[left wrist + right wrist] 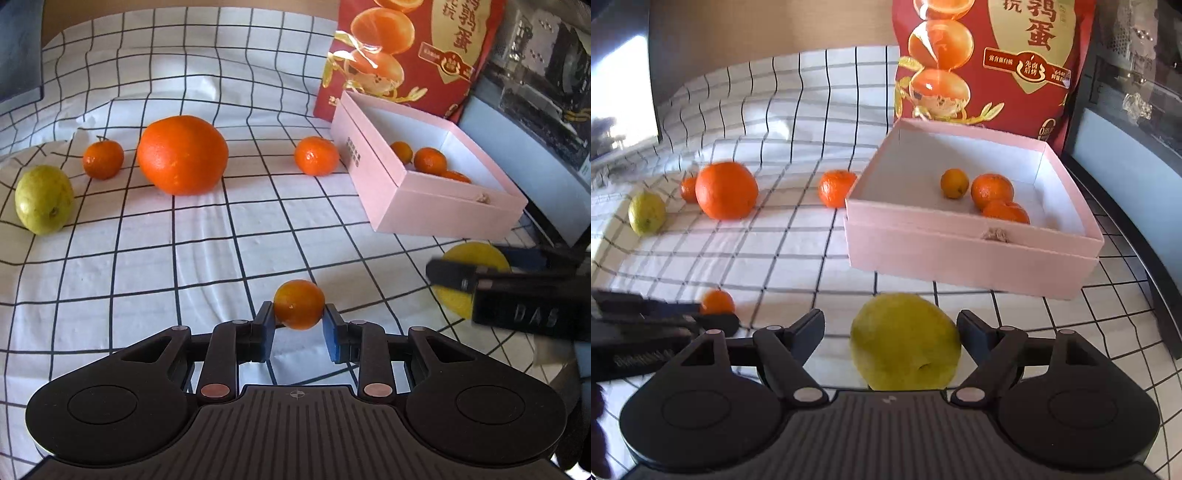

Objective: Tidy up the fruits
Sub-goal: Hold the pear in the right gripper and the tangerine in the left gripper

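Note:
My left gripper (pixel 298 321) is shut on a small orange (pixel 299 303) just above the checked cloth; the small orange also shows in the right wrist view (pixel 717 301). My right gripper (pixel 890 328) is open around a yellow-green pear (pixel 905 341), its right finger touching it and its left finger apart. The pink box (pixel 971 254) ahead holds three small oranges (pixel 991 190). On the cloth lie a big orange (pixel 183 155), two mandarins (pixel 102 159) (pixel 317 156) and a second pear (pixel 43 199).
A red printed bag (pixel 413 55) stands behind the box (pixel 384 192). Dark shelving (pixel 546 92) runs along the right. A dark screen (pixel 617 96) stands at the far left. The checked cloth (pixel 147 266) covers the table.

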Motion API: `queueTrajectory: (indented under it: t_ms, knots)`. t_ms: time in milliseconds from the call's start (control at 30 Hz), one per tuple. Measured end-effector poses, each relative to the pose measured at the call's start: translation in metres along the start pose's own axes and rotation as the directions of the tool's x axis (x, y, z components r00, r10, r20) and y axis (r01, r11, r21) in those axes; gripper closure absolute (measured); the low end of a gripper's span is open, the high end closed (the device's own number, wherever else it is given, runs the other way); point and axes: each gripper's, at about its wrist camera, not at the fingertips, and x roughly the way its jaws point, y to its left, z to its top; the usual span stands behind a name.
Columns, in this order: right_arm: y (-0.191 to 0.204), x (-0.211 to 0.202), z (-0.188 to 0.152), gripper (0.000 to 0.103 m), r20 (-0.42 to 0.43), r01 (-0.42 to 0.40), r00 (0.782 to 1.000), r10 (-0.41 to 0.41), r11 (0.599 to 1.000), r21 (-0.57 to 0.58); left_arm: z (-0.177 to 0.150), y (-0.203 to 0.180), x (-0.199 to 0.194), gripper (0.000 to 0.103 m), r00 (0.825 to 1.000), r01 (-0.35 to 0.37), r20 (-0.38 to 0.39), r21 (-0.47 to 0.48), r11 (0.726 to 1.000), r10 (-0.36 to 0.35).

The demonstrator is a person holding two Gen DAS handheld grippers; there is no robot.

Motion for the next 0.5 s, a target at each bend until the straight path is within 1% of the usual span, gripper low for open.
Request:
queueTrajectory:
  t_ms: [100, 200, 367, 500]
  knots:
    - [-0.005, -0.002, 0.004, 0.024, 0.017, -0.014, 1.000, 0.013, 1.000, 0.017, 0.000, -0.003, 0.000, 0.070, 1.000, -0.012, -0.005, 0.012, 1.000, 0.012]
    - [-0.015, -0.004, 0.006, 0.024, 0.027, -0.002, 1.000, 0.001, 0.999, 0.041, 0.001, -0.005, 0.001, 0.070, 1.000, -0.022, -0.014, 0.018, 1.000, 0.023]
    - [-0.039, -0.008, 0.007, 0.023, 0.043, 0.030, 0.998, -0.035, 0.994, 0.107, 0.003, -0.002, 0.002, 0.070, 0.999, 0.009, -0.034, -0.020, 1.000, -0.010]
    - [-0.054, -0.009, 0.008, 0.023, 0.022, -0.010, 1.000, 0.006, 0.985, 0.173, 0.006, 0.001, 0.003, 0.070, 0.997, 0.036, -0.061, -0.015, 0.999, -0.037]
